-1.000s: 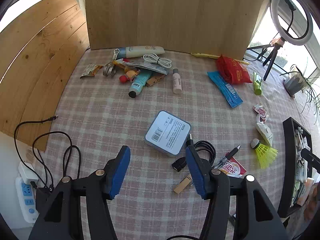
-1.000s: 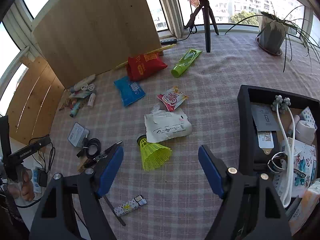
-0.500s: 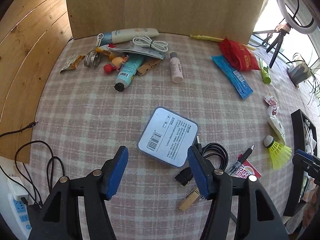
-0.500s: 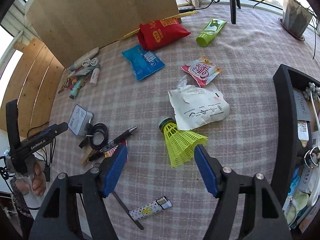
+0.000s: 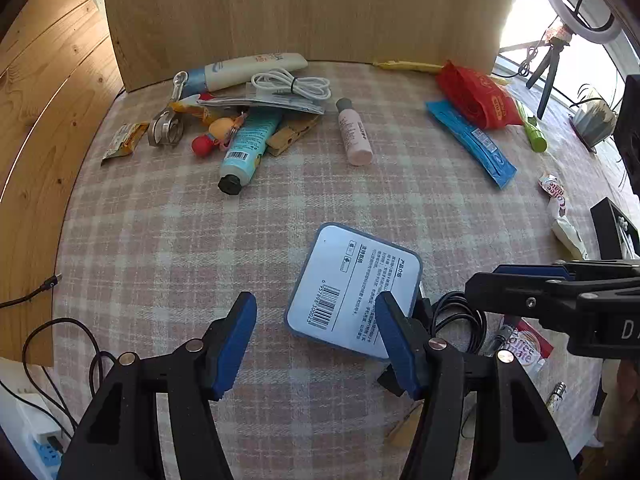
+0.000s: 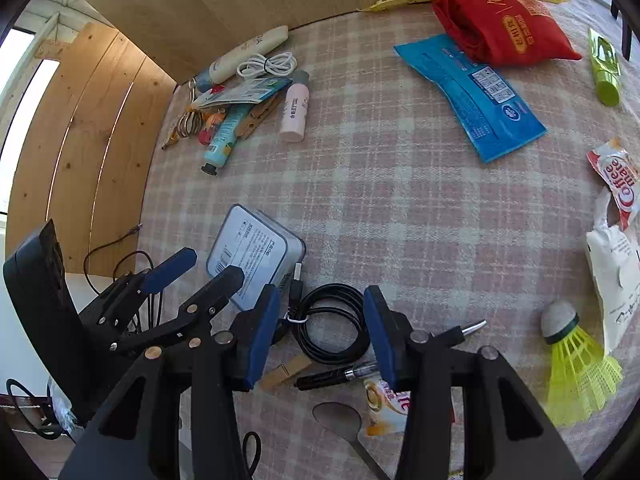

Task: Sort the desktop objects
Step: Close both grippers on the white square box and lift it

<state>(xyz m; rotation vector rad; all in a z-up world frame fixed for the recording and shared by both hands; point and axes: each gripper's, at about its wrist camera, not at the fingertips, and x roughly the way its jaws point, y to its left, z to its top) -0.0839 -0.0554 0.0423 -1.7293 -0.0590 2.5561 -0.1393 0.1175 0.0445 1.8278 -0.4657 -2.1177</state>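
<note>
A flat blue-edged box with a barcode label [image 5: 354, 290] lies on the checked cloth; it also shows in the right wrist view [image 6: 254, 252]. My left gripper [image 5: 316, 316] is open and empty, just short of the box's near edge. My right gripper [image 6: 320, 312] is open and empty, its fingers on either side of a coiled black cable [image 6: 330, 322]. The cable also shows in the left wrist view [image 5: 460, 318], beside the box. A black pen [image 6: 384, 364] and a wooden clothespin [image 6: 286, 372] lie under the right gripper.
A cluster of tubes, a white cable [image 5: 292, 84], a pink bottle [image 5: 354, 134] and clips lies at the back by the wooden board. A red pouch [image 6: 500, 26], blue packet [image 6: 474, 94], yellow shuttlecock [image 6: 576, 360] and sachets lie to the right. A black tray [image 5: 616, 232] stands far right.
Both grippers have moved forward and lower. The left closed in on the box. The right swung left from the shuttlecock to the coiled black cable.
</note>
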